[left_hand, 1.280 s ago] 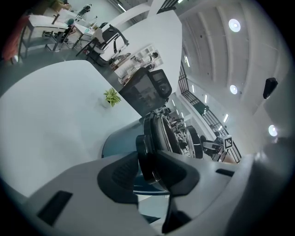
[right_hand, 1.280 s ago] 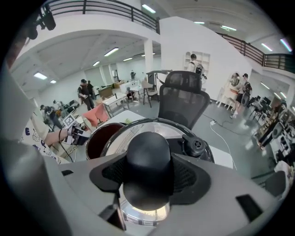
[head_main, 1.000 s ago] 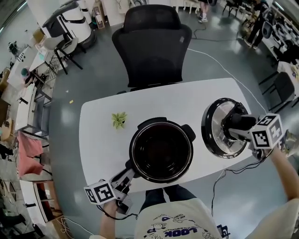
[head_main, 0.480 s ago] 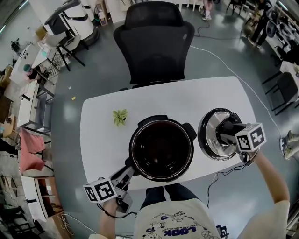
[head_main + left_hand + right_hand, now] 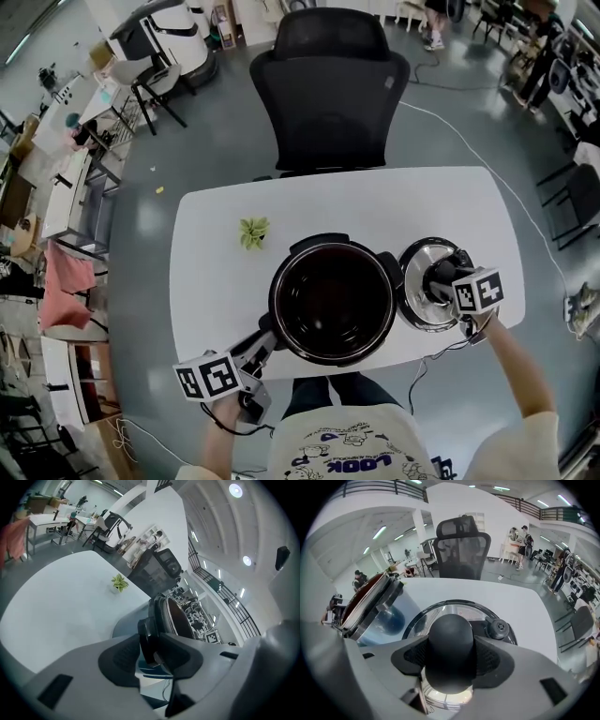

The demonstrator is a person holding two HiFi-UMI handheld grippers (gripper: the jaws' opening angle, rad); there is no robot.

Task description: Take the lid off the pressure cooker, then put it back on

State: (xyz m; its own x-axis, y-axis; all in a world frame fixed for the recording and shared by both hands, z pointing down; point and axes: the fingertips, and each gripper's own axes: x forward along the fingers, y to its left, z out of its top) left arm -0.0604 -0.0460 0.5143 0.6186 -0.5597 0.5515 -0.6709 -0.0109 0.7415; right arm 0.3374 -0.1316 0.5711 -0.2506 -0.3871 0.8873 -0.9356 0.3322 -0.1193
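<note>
Reaching steeply down just right of the pressure cooker (image 5: pixel 333 246), the right gripper (image 5: pixel 439 281) clamps the knob (image 5: pixel 451 651) of the lid (image 5: pixel 415 305); the left gripper (image 5: pixel 266 341), angled up from the cooker's near-left, grips its side handle (image 5: pixel 147 641).

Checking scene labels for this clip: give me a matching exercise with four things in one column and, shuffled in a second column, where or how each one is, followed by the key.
Things:
1. lid
2. pot
3. small plant
4. office chair

Places or states:
A. beyond the far edge of the table
B. open, mid-table, side handle clamped in the left gripper
C. right of the pot, knob clamped in the right gripper
D. on the table, left of and behind the pot

Pairs: 1-C, 2-B, 3-D, 4-A.
</note>
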